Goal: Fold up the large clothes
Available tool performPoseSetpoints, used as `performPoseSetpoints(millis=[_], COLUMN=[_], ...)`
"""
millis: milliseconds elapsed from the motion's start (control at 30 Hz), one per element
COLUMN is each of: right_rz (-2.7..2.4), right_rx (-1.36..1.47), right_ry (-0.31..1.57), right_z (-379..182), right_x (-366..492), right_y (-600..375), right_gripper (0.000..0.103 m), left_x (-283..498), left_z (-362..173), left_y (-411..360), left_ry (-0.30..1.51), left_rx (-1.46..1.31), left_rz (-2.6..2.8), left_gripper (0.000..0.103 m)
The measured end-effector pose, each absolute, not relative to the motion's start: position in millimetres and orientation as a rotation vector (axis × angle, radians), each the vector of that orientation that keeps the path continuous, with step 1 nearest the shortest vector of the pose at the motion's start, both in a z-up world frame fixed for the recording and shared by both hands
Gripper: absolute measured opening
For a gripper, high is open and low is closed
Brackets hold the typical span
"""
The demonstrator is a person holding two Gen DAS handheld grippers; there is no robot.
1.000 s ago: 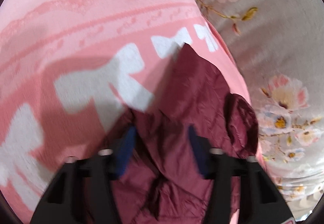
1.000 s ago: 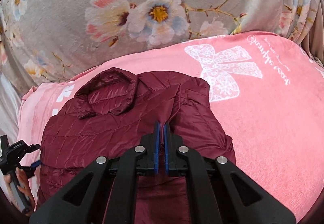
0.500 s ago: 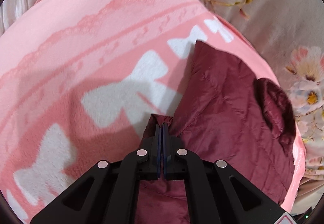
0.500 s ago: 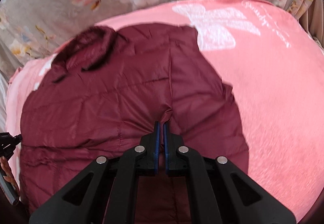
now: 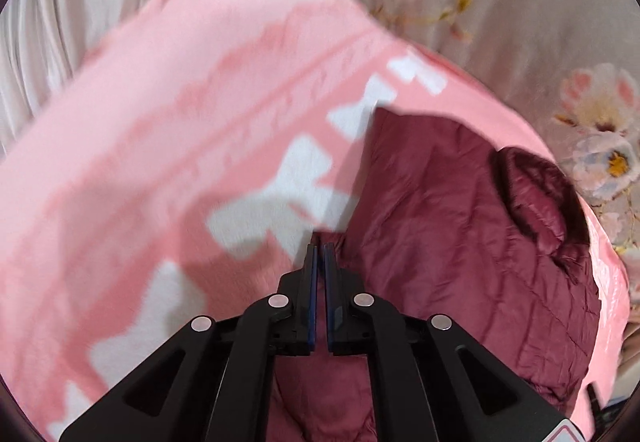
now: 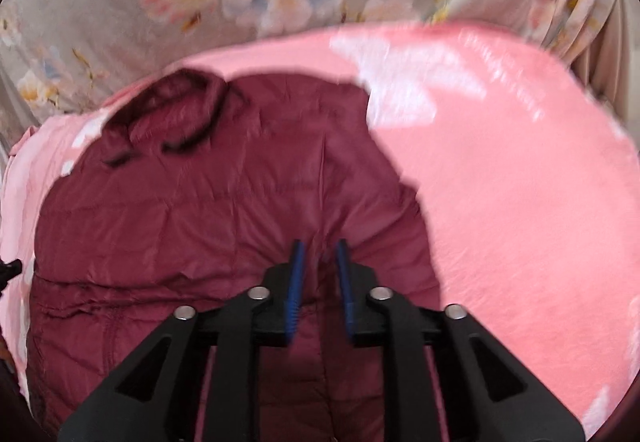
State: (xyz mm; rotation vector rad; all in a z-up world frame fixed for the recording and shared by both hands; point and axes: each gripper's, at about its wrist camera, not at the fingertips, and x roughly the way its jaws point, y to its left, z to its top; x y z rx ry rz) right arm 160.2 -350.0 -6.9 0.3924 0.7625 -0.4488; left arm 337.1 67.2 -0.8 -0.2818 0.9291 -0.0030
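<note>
A maroon quilted jacket (image 5: 460, 242) lies spread on a pink blanket, its collar (image 5: 536, 194) toward the floral sheet. My left gripper (image 5: 319, 248) is shut on the jacket's edge, where a small fold of maroon cloth shows at the fingertips, lifted a little off the blanket. In the right wrist view the jacket (image 6: 200, 222) fills the middle and left, collar (image 6: 176, 114) at the upper left. My right gripper (image 6: 319, 246) rests over the jacket with its jaws opening; a raised crease of cloth stands between the blue pads, which no longer press on it.
The pink blanket (image 5: 160, 122) with white bow prints covers the bed and extends wide to the right of the jacket (image 6: 520, 182). A grey floral sheet (image 6: 100, 22) lies beyond it. Pale curtain folds (image 5: 48, 42) hang at the far left.
The left gripper closed on the jacket's edge and rose with it, rolling. The right gripper pulled the jacket flatter, sank toward it, then parted its jaws from the pinched crease.
</note>
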Motion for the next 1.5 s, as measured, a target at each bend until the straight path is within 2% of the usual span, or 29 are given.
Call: performPoseSetpoints(millis=[67,133,300,500,667,1167,1233,1267,1300,1333,1400,1500], right_rz=[-0.394,-0.341,-0.267,-0.258,-0.259,-0.247,-0.233,-0.205,-0.179,-0.138,-0.106,-0.078], right_rx=[0.417,0.414,0.359,0.356,0.382,0.365,0.365,0.409,0.456,0.546,0.645,0.766], right_ry=[0.724,0.704,0.727,0.820,0.863,0.812,0.827,0.826,0.810,0.774,0.736,0.678], right_z=[10,22,18,-27,-63,-71,-66,-59,-54,-45,-32,-18], right_x=[167,180,217,235,231,223,220,218,217,218,226,251], right_y=[-346,-338,-310,-298,-298,-294,-294,-299,-304,-316,-331,-358], right_gripper=[0.022,0.022,0.022,0.022,0.021,0.023,0.029,0.035,0.048,0.052,0.052,0.052], left_x=[337,340,348,350,340,328,328,327,329,331,342,373], left_z=[17,28,24,-27,-48,-61,-53,-48,-38,-32,-10,14], left_y=[54,34,-33,-67,-71,-81,-77,-74,-68,-65,-61,-72], left_ry=[0.900,0.884,0.891,0.985,0.954,0.851,0.881,0.899,0.914,0.915,0.900,0.907], left_rx=[-0.249,-0.228,-0.107,-0.029,0.044,0.143,0.135,0.111,0.052,0.010,-0.080,-0.170], left_rz=[-0.037,-0.089,-0.172,-0.180,-0.163,-0.125,-0.140,-0.158,-0.197,-0.223,-0.258,-0.322], left_gripper=[0.008,0.020,0.023,0.023,0.024,0.024,0.027,0.029,0.034,0.039,0.043,0.056])
